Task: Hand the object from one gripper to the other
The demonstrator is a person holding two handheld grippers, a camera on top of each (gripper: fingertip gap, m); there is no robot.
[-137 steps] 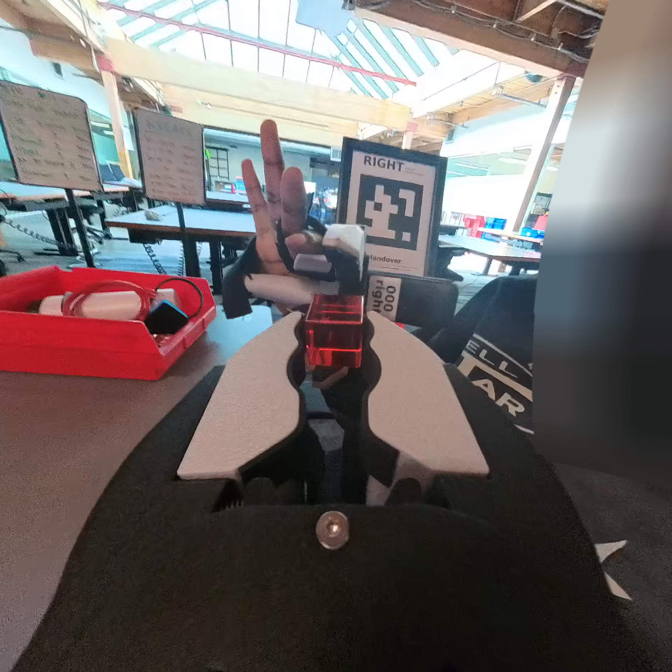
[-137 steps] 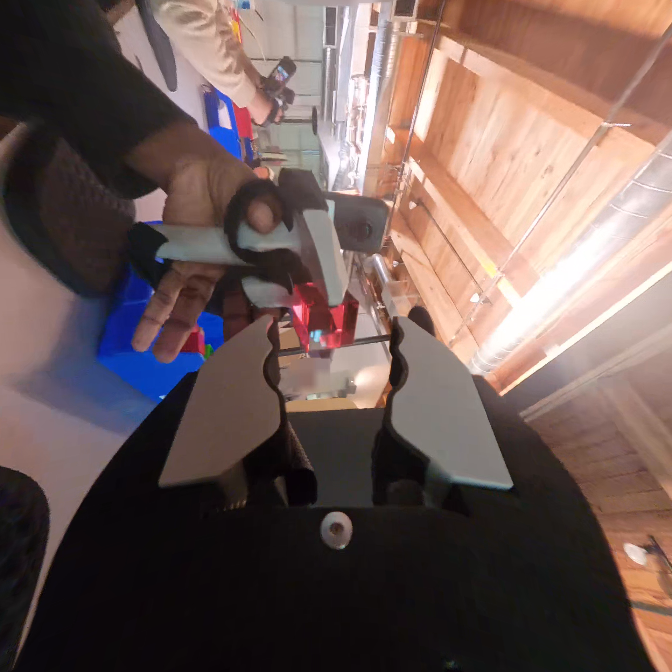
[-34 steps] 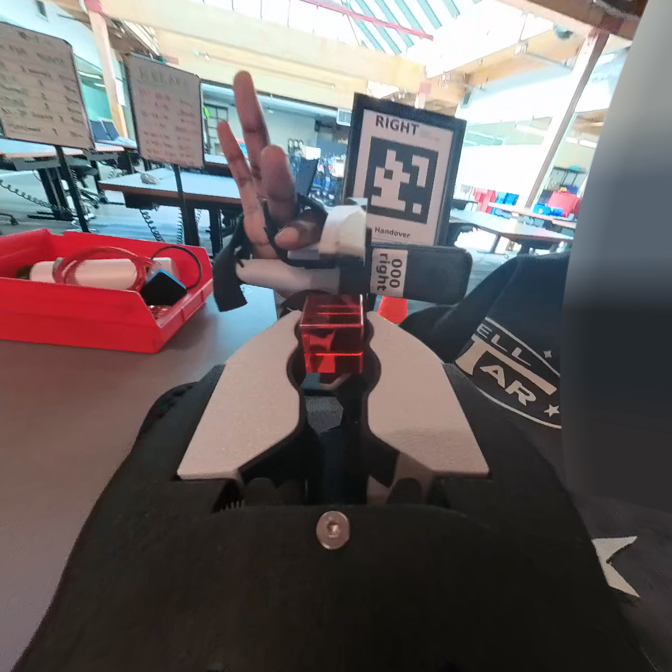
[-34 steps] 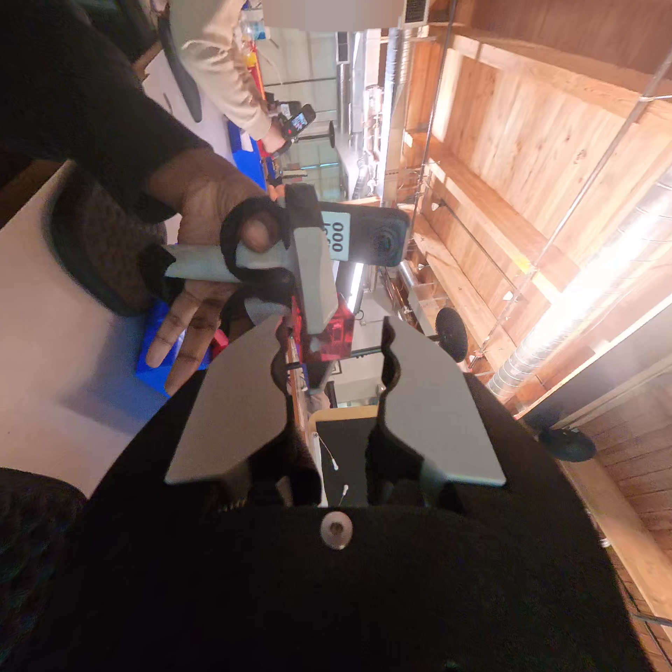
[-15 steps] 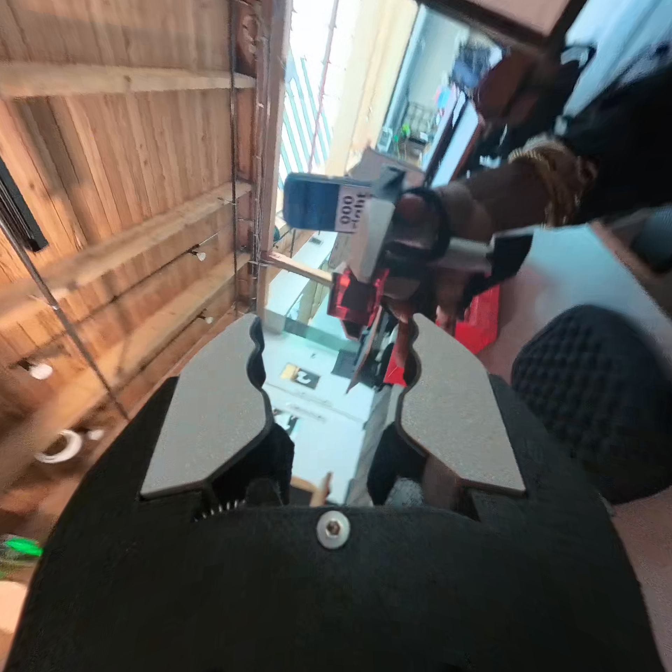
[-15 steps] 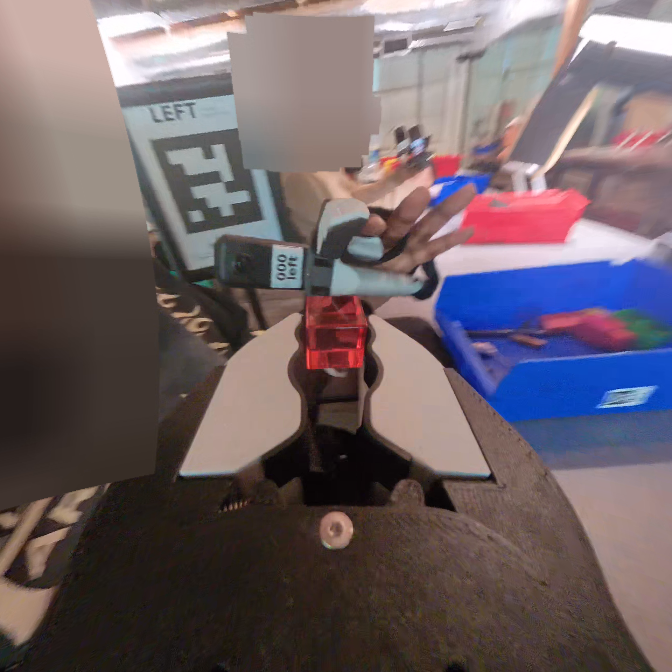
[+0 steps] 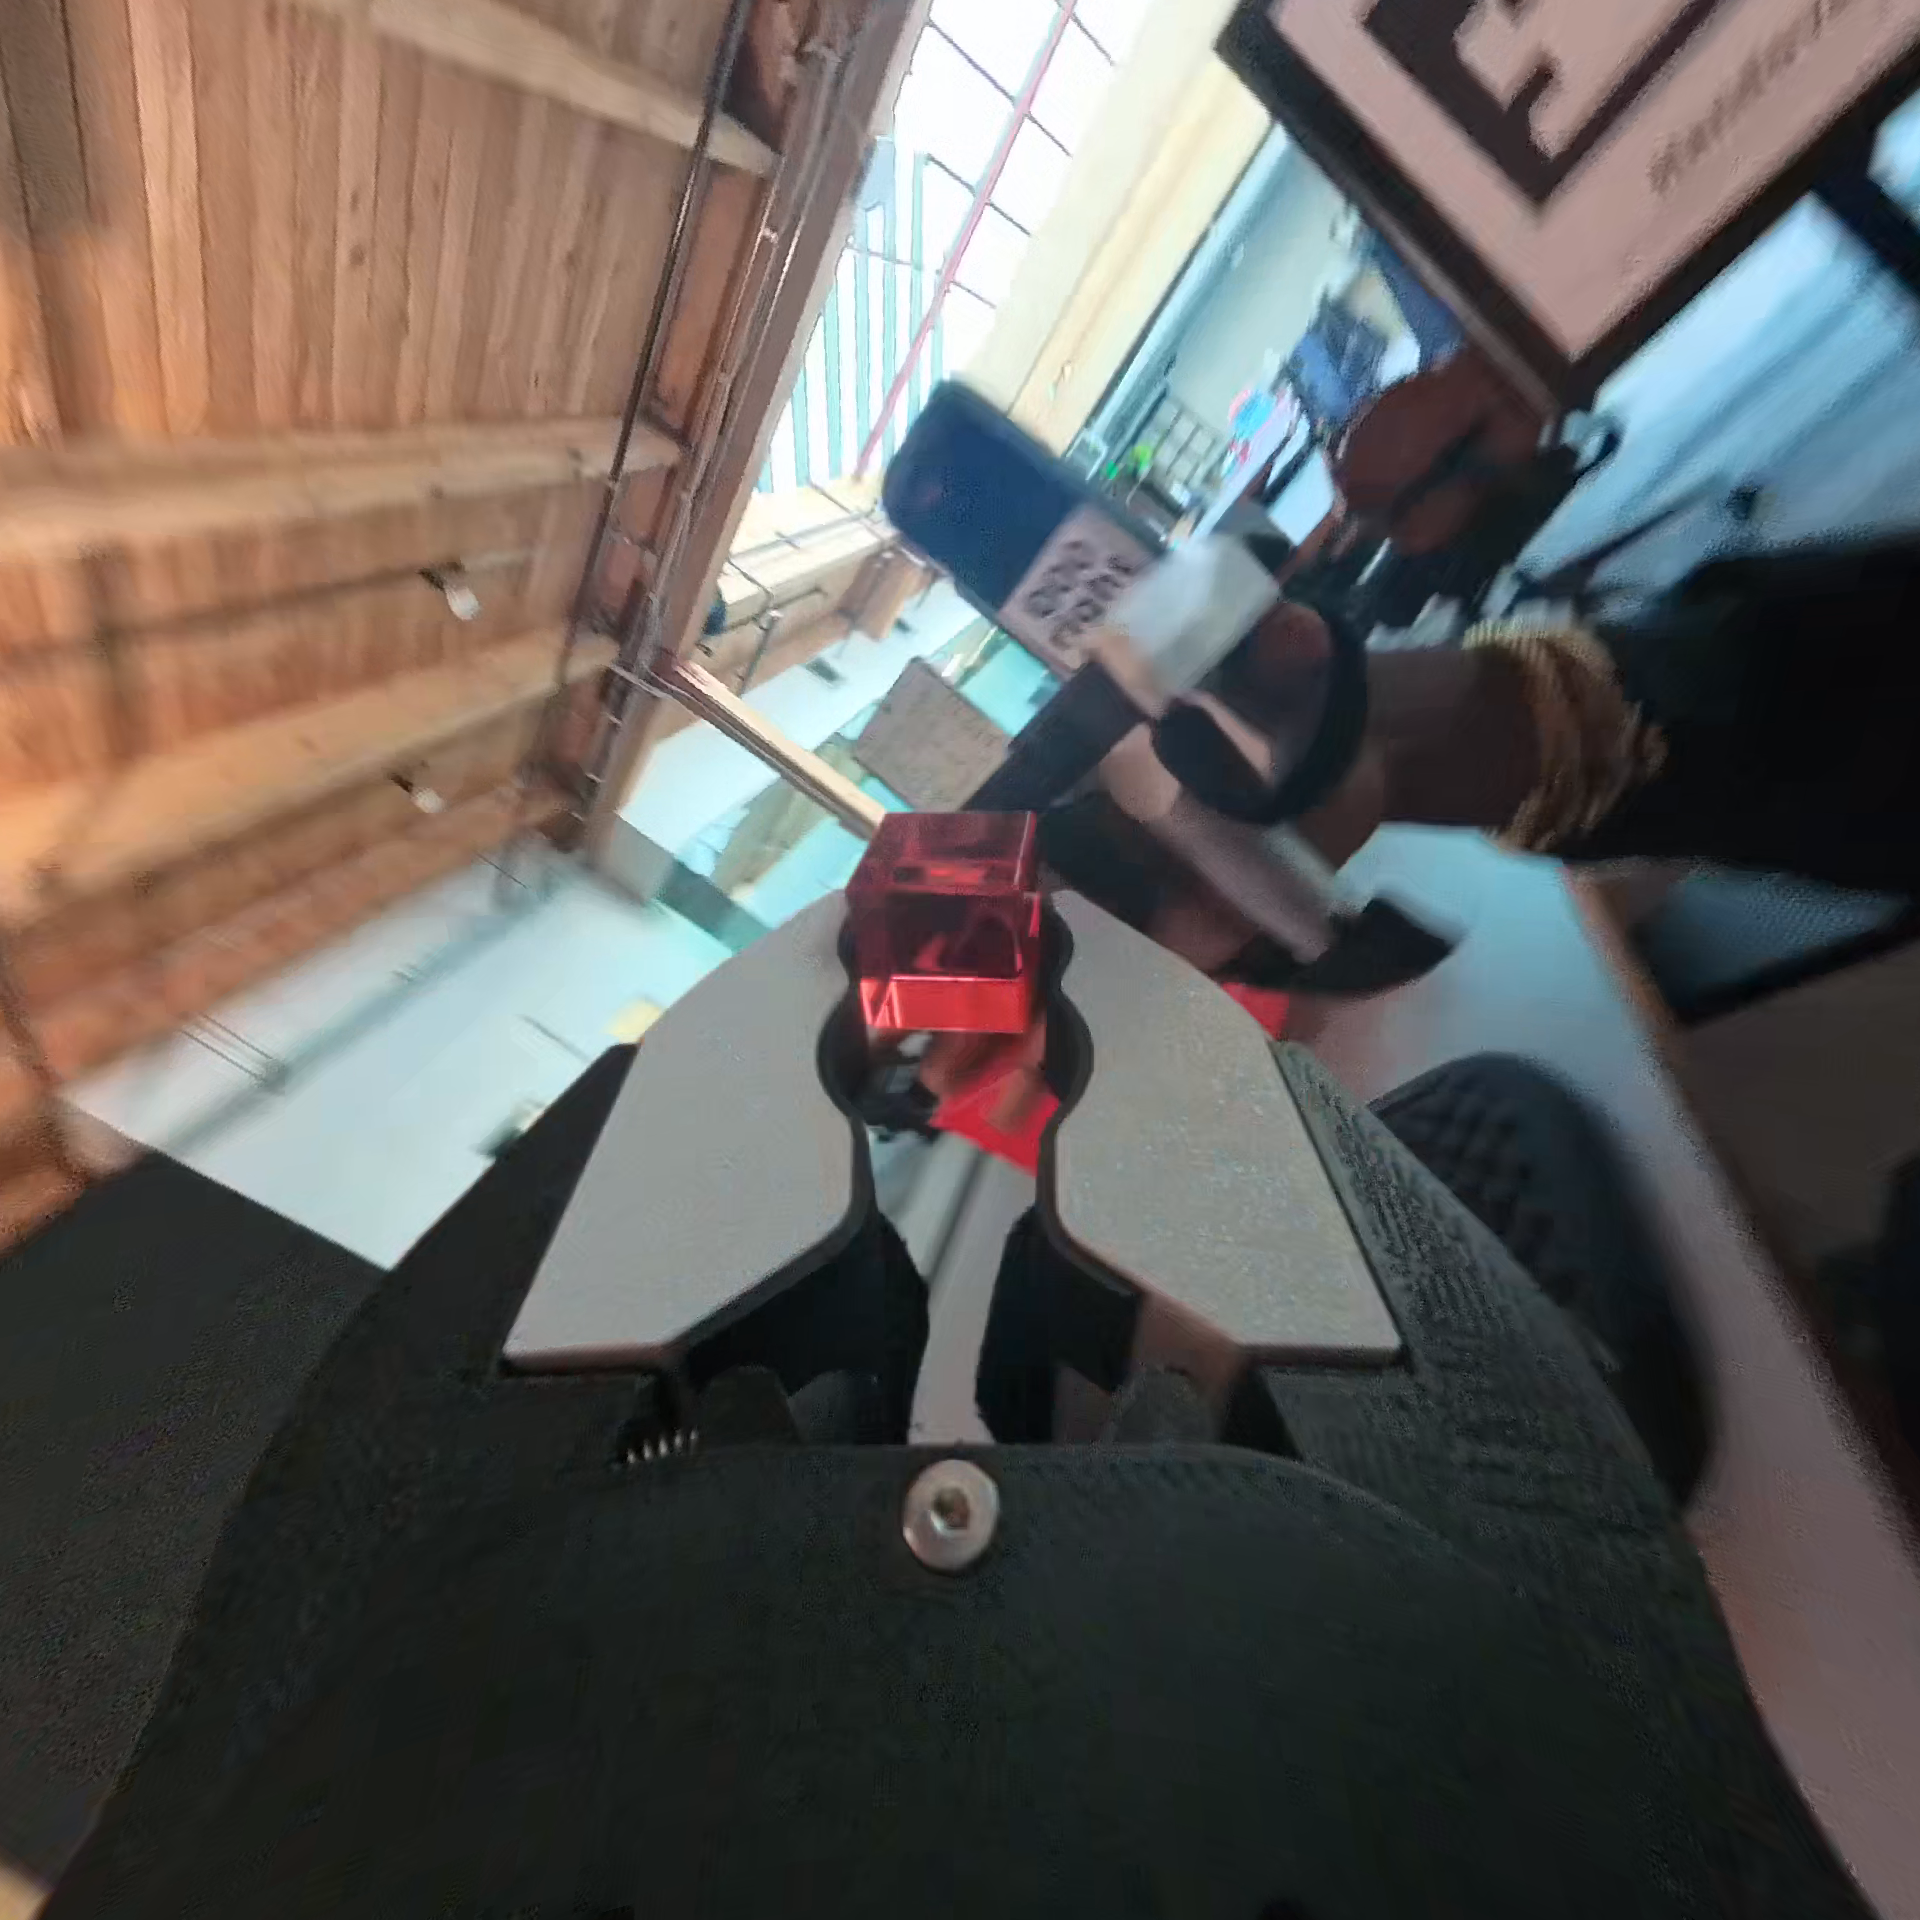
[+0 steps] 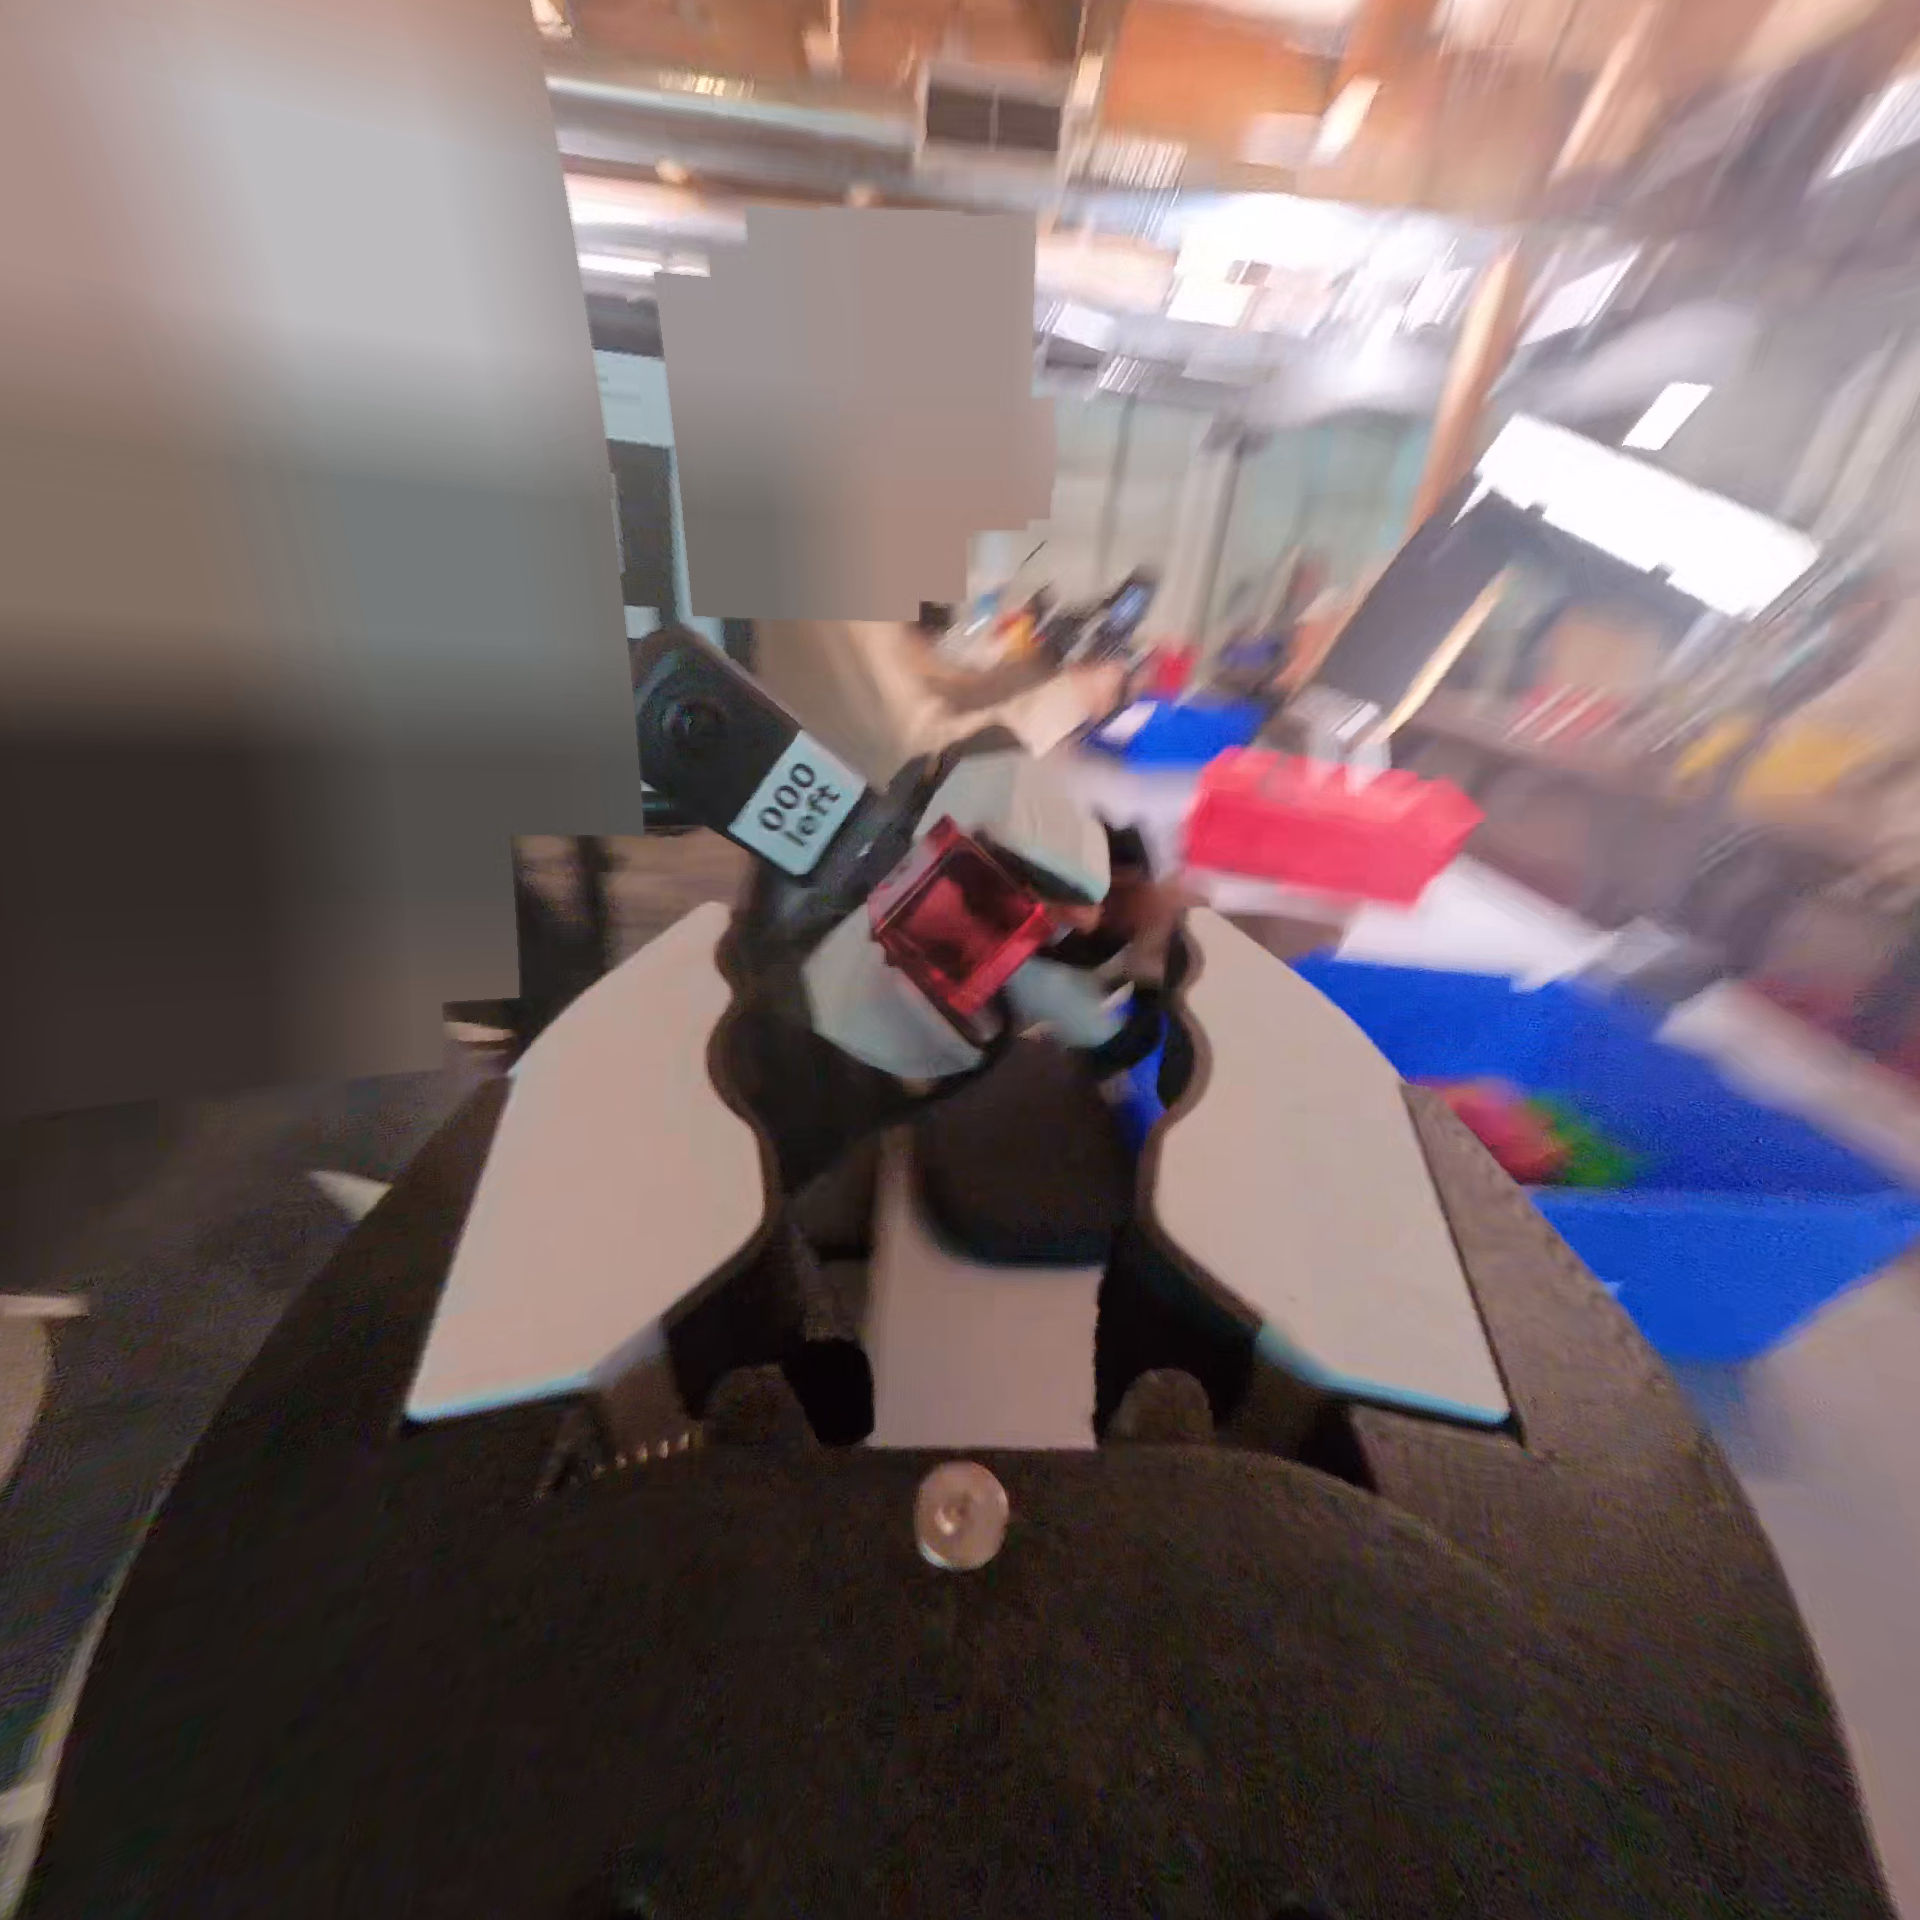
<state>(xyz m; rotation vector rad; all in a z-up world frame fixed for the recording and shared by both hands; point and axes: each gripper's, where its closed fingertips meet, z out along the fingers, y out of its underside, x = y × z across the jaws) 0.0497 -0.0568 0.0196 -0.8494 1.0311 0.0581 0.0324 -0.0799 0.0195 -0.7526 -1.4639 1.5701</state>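
Left wrist view: left gripper clamps red cube; right gripper jaws wide (blurred); wooden ceiling.

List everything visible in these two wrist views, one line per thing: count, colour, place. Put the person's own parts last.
cube: one, clear red, between the left gripper's fingers
red bin: one, red, behind the blue bin
blue bin: one, blue, right of the right gripper
marker board: one, black-framed, top right of the left wrist view
left gripper: one, grey and black, shut on the cube
right gripper: one, grey and black, open, empty
hand: one, holding the right gripper
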